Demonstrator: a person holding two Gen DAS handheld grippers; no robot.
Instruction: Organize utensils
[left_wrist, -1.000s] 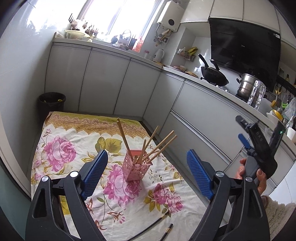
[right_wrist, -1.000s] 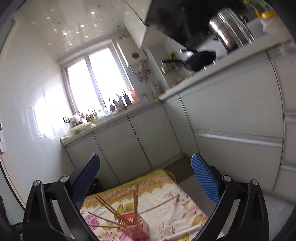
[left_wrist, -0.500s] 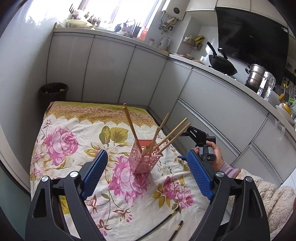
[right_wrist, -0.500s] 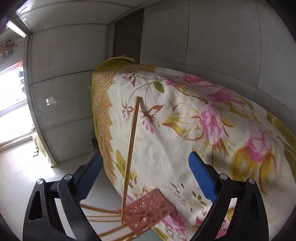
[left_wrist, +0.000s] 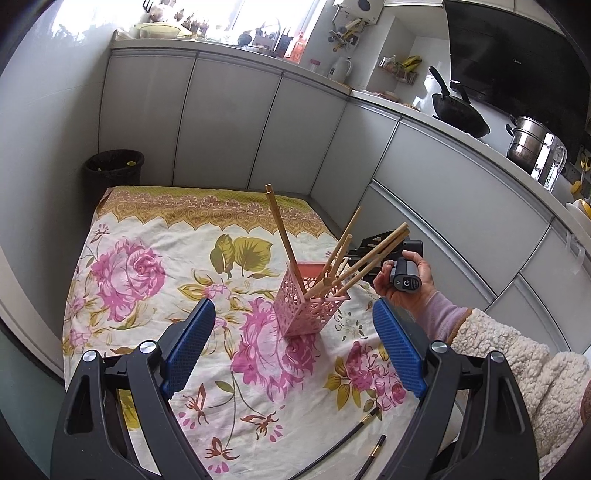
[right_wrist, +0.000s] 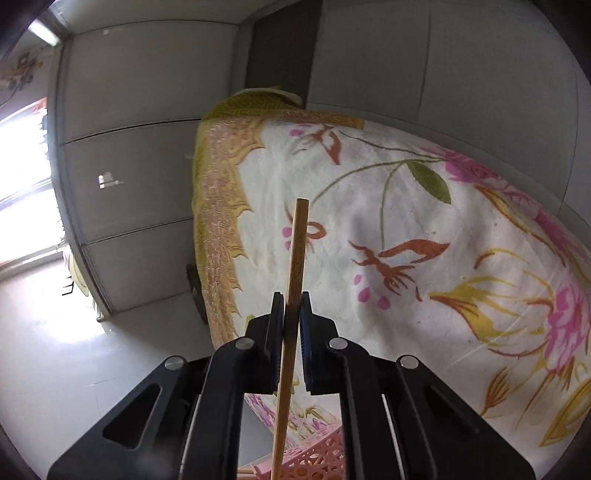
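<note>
A pink lattice holder (left_wrist: 308, 306) stands on the flowered cloth (left_wrist: 147, 229) with several wooden chopsticks (left_wrist: 284, 236) fanned out of it. My left gripper (left_wrist: 293, 314) hovers open in front of the holder and holds nothing. A hand (left_wrist: 404, 280) carries my right gripper (right_wrist: 293, 299) at the holder's right side. It is shut on one wooden chopstick (right_wrist: 298, 236), which rises out of the holder (right_wrist: 314, 461) and passes between the pads. Two black chopsticks (left_wrist: 354, 428) with gold tips lie on the cloth's near edge.
Grey cabinet fronts (left_wrist: 229, 125) run along the back and the right. A black bin (left_wrist: 112, 168) stands at the cloth's far left corner. On the counter are a wok (left_wrist: 461, 118) and a steel pot (left_wrist: 524, 142). A fleece sleeve (left_wrist: 517, 362) crosses the lower right.
My right gripper swung down from facing the window to the holder and closed on a wooden chopstick. The left gripper drew a little nearer and lower, still open.
</note>
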